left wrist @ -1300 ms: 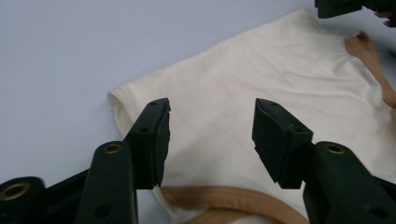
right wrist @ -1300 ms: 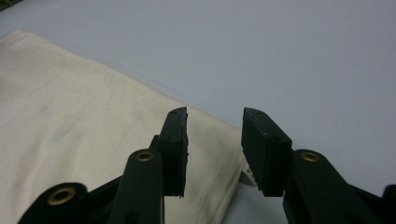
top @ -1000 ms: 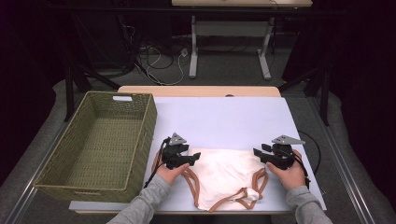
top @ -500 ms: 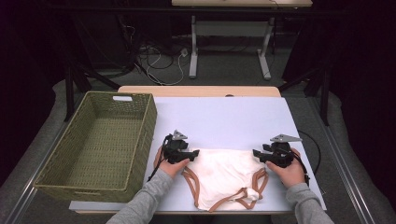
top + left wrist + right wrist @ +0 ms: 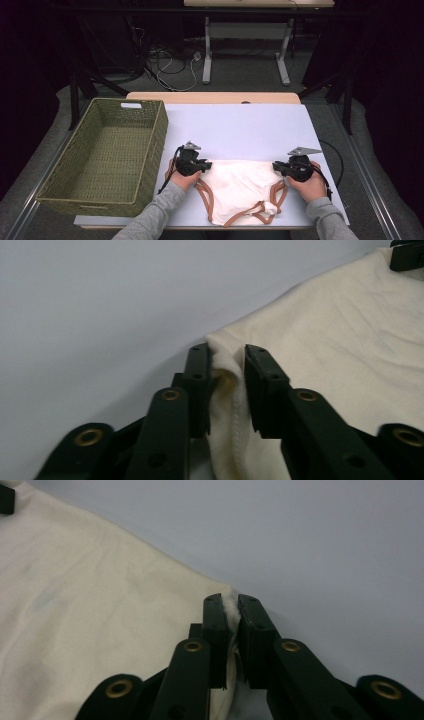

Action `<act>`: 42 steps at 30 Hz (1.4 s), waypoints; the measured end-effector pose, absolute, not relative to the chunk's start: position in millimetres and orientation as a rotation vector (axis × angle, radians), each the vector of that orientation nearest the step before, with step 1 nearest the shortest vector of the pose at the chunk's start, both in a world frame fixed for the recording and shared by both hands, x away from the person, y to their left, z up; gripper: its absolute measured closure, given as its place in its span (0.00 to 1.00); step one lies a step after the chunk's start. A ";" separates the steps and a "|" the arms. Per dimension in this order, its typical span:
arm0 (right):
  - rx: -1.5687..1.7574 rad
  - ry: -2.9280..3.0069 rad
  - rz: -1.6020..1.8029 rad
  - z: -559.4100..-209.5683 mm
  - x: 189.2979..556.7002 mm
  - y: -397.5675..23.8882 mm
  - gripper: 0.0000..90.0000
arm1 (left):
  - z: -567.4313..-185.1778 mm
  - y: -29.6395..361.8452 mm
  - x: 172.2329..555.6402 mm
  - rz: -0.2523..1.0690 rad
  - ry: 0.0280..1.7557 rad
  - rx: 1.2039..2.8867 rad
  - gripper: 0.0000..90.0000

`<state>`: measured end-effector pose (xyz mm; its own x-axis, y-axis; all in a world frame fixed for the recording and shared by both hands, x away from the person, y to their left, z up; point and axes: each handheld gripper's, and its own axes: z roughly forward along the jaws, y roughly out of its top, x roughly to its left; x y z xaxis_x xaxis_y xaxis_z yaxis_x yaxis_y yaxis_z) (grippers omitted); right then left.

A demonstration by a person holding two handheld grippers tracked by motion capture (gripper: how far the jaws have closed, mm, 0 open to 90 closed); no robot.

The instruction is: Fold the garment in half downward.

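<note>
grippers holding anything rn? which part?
Both jaws just closed on the white garment: left gripper pinches one top corner, right gripper the other.

We're wearing grey long sleeves (image 5: pixel 150 220) on both arms. We're carrying two black grippers: left gripper (image 5: pixel 192 164) and right gripper (image 5: pixel 295 167), each showing a grey three-cornered plate (image 5: pixel 303 150) on top and trailing a thin black cable (image 5: pixel 169 175). Up close, the jaws are showing matte black linkage bars with brass-coloured rivets (image 5: pixel 170 395) and small dark screws along the flat pads (image 5: pixel 215 625).
</note>
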<state>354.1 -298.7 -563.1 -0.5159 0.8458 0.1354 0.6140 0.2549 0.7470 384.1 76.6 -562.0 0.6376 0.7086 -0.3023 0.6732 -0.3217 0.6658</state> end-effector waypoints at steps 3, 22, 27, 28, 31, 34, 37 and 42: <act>1.377 2.251 1.124 -561.6 353.7 -296.4 0.95 | -562.2 75.7 384.0 0.051 1.058 2.069 0.93; 1.259 2.106 1.261 -507.3 332.6 -301.2 0.96 | -510.1 87.6 363.7 0.144 0.954 1.934 0.96; 1.241 2.081 1.278 -494.9 333.5 -302.2 0.96 | -496.7 91.2 365.4 0.169 0.942 1.897 0.96; 1.236 2.074 1.278 -493.7 335.0 -302.9 0.96 | -495.2 92.4 367.1 0.177 0.940 1.891 0.96; 1.248 2.063 1.275 -491.9 342.0 -304.3 0.96 | -495.0 94.2 374.6 0.186 0.960 1.879 0.96; 1.249 2.054 1.267 -493.1 354.2 -301.2 0.96 | -499.5 95.5 386.2 0.199 0.996 1.873 0.96; 1.253 2.066 1.247 -494.5 365.7 -298.0 0.96 | -505.1 94.4 397.5 0.213 1.030 1.873 0.96; 1.276 2.063 1.216 -501.2 387.7 -292.4 0.96 | -511.2 91.3 412.4 0.249 1.054 1.882 0.96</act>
<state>387.7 -292.4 -501.2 -0.4873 0.8689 0.0869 0.4972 0.1943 0.8456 412.4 91.3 -511.2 0.6105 0.7532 -0.2449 0.5642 -0.1966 0.8019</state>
